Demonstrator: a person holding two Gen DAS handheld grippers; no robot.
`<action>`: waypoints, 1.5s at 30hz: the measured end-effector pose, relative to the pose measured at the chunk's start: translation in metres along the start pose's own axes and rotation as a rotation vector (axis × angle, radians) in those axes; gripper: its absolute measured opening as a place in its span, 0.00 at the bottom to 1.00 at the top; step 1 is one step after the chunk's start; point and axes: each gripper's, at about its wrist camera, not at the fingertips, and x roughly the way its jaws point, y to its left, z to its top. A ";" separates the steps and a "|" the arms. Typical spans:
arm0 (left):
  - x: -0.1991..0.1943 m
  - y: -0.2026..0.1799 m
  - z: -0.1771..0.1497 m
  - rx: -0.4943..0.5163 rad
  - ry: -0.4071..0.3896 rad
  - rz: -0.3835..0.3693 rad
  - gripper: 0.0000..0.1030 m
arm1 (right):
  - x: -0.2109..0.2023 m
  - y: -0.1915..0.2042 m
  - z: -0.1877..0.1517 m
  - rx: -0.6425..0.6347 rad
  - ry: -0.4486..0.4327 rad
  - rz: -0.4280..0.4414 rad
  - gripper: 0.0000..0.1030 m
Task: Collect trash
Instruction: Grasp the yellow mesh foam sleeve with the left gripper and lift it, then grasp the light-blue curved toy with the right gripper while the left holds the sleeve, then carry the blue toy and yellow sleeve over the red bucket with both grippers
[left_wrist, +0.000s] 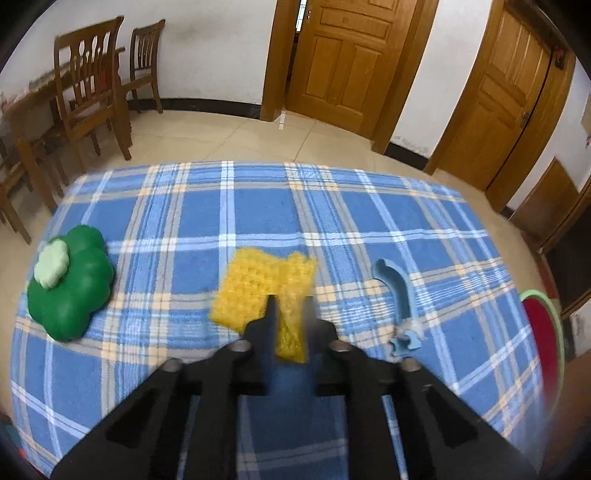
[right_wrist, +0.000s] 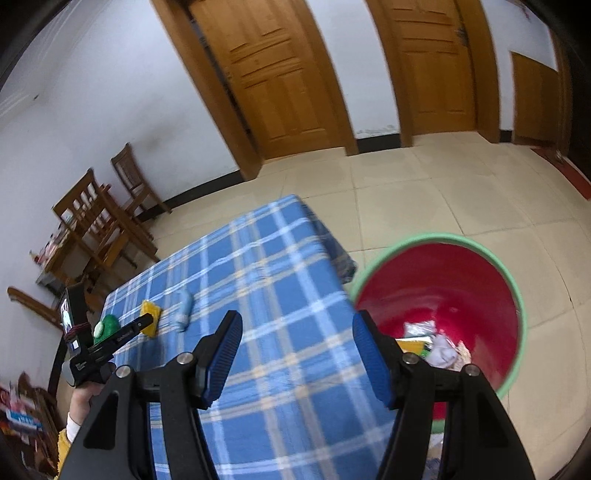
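Observation:
My left gripper (left_wrist: 290, 306) is shut on a yellow knitted cloth (left_wrist: 258, 284) that lies on the blue plaid tablecloth (left_wrist: 184, 221); the cloth also shows in the right wrist view (right_wrist: 152, 314). A blue curved plastic piece (left_wrist: 399, 295) with a bit of white crumpled paper at its near end lies to its right. My right gripper (right_wrist: 295, 354) is open and empty, above the table's right edge next to a red bin with a green rim (right_wrist: 443, 280) holding paper trash.
A green clover-shaped object (left_wrist: 70, 284) with a pale green top sits at the table's left. Wooden chairs (left_wrist: 92, 85) and a table stand by the far wall. Two wooden doors (left_wrist: 343, 59) are beyond. The bin's rim shows at the left wrist view's right edge (left_wrist: 546, 332).

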 end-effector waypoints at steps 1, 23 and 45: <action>-0.001 0.001 -0.001 -0.009 -0.005 -0.010 0.09 | 0.005 0.009 0.002 -0.016 0.005 0.006 0.63; -0.038 0.062 -0.025 -0.205 -0.129 -0.059 0.09 | 0.138 0.142 -0.010 -0.161 0.164 0.087 0.60; -0.035 0.066 -0.030 -0.218 -0.112 -0.095 0.09 | 0.168 0.147 -0.022 -0.207 0.186 0.073 0.17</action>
